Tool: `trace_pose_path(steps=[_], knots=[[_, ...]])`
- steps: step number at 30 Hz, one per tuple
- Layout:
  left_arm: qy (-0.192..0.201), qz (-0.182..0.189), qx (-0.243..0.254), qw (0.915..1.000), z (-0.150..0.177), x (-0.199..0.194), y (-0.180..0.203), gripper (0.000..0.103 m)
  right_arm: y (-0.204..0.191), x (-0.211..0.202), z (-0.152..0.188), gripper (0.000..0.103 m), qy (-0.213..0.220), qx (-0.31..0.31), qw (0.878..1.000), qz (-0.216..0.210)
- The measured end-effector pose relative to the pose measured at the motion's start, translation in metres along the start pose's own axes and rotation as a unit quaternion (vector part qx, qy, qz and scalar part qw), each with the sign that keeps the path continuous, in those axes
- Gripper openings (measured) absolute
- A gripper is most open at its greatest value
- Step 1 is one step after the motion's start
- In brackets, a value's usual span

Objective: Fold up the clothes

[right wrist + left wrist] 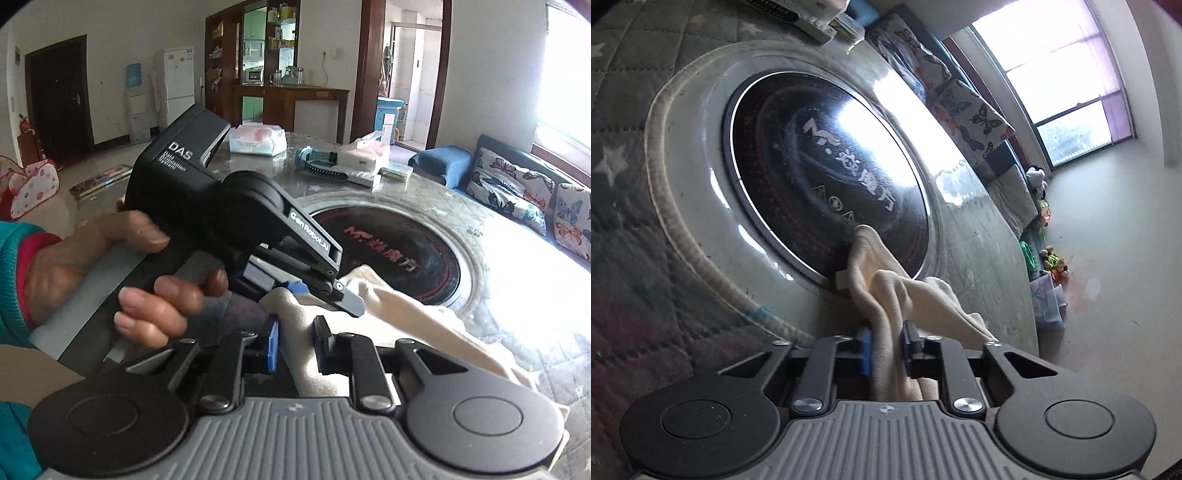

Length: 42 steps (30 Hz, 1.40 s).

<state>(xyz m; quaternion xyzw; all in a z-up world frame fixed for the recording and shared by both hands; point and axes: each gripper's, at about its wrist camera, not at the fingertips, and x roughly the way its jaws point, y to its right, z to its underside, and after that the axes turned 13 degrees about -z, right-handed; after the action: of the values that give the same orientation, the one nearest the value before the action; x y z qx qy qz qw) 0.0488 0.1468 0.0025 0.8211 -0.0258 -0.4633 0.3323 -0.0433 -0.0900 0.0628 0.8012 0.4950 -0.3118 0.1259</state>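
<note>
A cream cloth garment (886, 295) hangs bunched between the blue pads of my left gripper (888, 350), which is shut on it above the black round hob. In the right wrist view the same cream garment (388, 306) runs between the fingers of my right gripper (295, 347), shut on it. The left gripper (314, 280), held in a person's hand (110, 266), sits just ahead of the right one and clamps the cloth's edge. The rest of the garment trails to the right over the table.
The round table (498, 295) has a quilted cover under clear plastic and a black glass hob (406, 251) at its middle. Tissue packs (258, 138) and a boxy clutter (354, 162) lie at its far side. A sofa with butterfly cushions (517, 184) stands right.
</note>
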Motion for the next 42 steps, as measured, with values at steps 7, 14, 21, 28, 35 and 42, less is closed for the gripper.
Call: trace_pose_path(steps=[7,14,21,28,35,42], knots=[[0.014,-0.012,0.009,0.9998,0.004,0.002,0.003,0.014,0.023,-0.04,0.013,0.023,0.035,0.053,0.997,0.035],[0.047,-0.039,0.066,0.996,0.013,-0.001,0.016,0.015,0.077,-0.081,0.046,0.025,0.044,0.135,0.978,0.154],[0.081,-0.067,0.139,0.9848,0.026,-0.003,0.035,0.014,0.147,-0.101,0.096,0.027,0.065,0.284,0.937,0.192],[0.112,-0.09,0.217,0.9657,0.036,-0.002,0.052,0.014,0.16,-0.097,0.112,0.025,0.099,0.333,0.924,0.156],[0.134,-0.073,0.254,0.955,0.039,-0.01,0.073,0.013,0.143,-0.114,0.104,0.008,0.14,0.305,0.928,0.165],[0.133,-0.04,0.287,0.9478,0.044,0.004,0.113,0.012,0.137,-0.157,0.099,0.007,0.165,0.275,0.922,0.215]])
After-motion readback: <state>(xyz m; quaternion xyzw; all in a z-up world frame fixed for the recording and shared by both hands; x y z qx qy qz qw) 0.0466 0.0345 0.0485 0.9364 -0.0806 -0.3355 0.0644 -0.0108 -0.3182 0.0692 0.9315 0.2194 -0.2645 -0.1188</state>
